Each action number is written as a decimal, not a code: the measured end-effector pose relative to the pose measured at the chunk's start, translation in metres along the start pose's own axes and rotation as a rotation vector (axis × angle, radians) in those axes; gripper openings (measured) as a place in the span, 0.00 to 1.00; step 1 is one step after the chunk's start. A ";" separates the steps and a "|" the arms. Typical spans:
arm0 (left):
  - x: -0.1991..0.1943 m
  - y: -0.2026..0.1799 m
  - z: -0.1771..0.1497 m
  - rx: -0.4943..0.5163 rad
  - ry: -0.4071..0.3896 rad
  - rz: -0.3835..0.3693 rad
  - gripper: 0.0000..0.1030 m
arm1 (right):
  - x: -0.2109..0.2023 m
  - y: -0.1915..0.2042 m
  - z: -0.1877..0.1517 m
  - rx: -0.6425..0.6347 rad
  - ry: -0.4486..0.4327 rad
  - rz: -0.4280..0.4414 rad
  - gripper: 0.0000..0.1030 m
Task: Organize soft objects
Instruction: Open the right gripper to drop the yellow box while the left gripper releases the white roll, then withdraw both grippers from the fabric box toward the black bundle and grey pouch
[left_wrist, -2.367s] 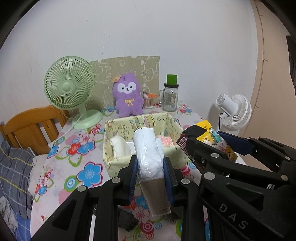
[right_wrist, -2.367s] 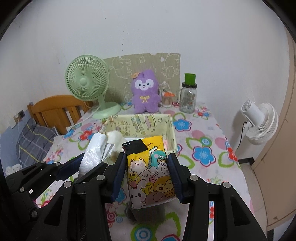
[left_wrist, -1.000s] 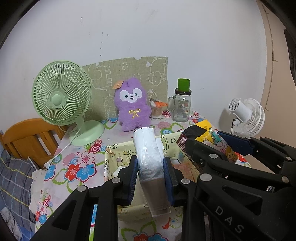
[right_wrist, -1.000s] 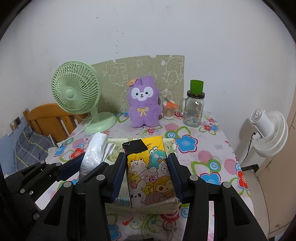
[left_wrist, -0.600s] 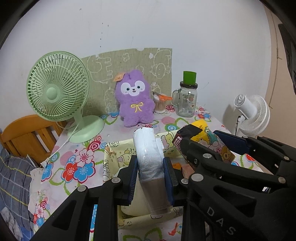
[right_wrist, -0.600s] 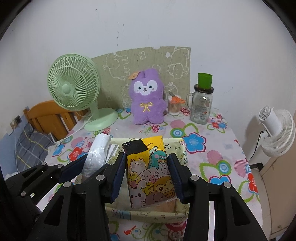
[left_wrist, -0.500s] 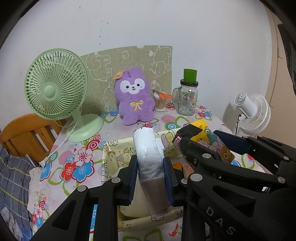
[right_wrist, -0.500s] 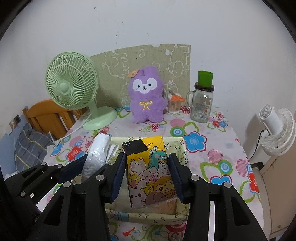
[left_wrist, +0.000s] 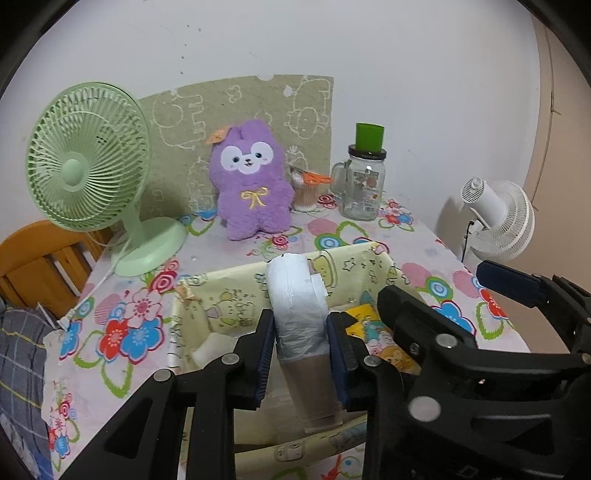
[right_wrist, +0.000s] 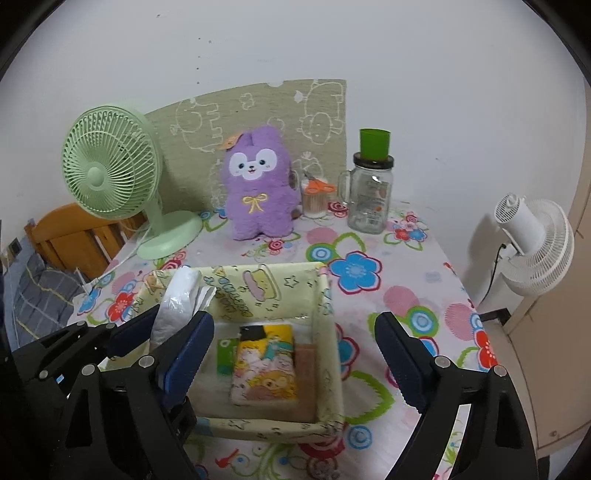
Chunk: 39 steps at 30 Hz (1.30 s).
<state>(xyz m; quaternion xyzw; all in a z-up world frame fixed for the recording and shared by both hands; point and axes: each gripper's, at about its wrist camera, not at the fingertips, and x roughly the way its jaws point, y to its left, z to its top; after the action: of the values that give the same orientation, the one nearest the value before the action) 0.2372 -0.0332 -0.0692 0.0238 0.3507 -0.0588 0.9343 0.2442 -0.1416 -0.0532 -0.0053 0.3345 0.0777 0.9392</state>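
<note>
A: Nearest first, what's w/ the left tool (left_wrist: 301, 354)?
B: Clamped on a white plastic-wrapped tissue pack (left_wrist: 297, 314), blue pads pressing both sides. Pack stands upright betw. the fingers, over the near-left part of the fabric basket (left_wrist: 221, 291). It shows in the right wrist view too (right_wrist: 176, 306), at the basket's left wall.

A: And the right tool (right_wrist: 293, 354)?
B: Spread wide, nothing in it. Its 2 blue pads sit well apart over the basket (right_wrist: 325, 332).

A: Where's the cartoon pack then?
B: The yellow cartoon-print tissue pack (right_wrist: 266, 363) lies flat inside the basket, on the floor of it, partly over a brownish item (right_wrist: 306, 369) I can't id. A green-and-white packet (right_wrist: 224, 356) is just left of it, touching. From the left wrist view only a corner of the cartoon pack (left_wrist: 373, 328) shows, behind the right tool's arm.

A: Basket itself?
B: Pale yellow, printed w/ little characters, sits on the bench (right_wrist: 424, 280), which has a flower-print cloth.

A: Further back?
B: Purple plush toy (right_wrist: 258, 184) upright near the wall, a green desk fan (right_wrist: 118, 173) to its left, a cup of cotton swabs w/ orange scissors (right_wrist: 314, 199) just right of it, then a glass mug jar w/ green cap (right_wrist: 371, 188). Green printed mat (right_wrist: 258, 107) leans on the wall behind. White fan (right_wrist: 532, 240) off the bench's right edge, wooden chair (right_wrist: 74, 236) off the left.
</note>
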 end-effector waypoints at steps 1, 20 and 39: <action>0.002 -0.002 0.000 0.000 0.006 -0.009 0.32 | 0.000 -0.002 -0.001 0.003 0.001 -0.006 0.88; -0.013 -0.018 -0.010 0.036 0.018 -0.039 0.85 | -0.020 -0.012 -0.015 0.017 0.025 -0.029 0.95; -0.064 -0.015 -0.034 0.001 -0.018 0.017 0.88 | -0.061 0.004 -0.033 -0.014 -0.018 0.006 0.96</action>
<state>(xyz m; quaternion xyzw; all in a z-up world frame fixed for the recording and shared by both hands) 0.1655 -0.0389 -0.0532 0.0268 0.3422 -0.0514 0.9379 0.1756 -0.1481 -0.0403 -0.0101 0.3255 0.0830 0.9418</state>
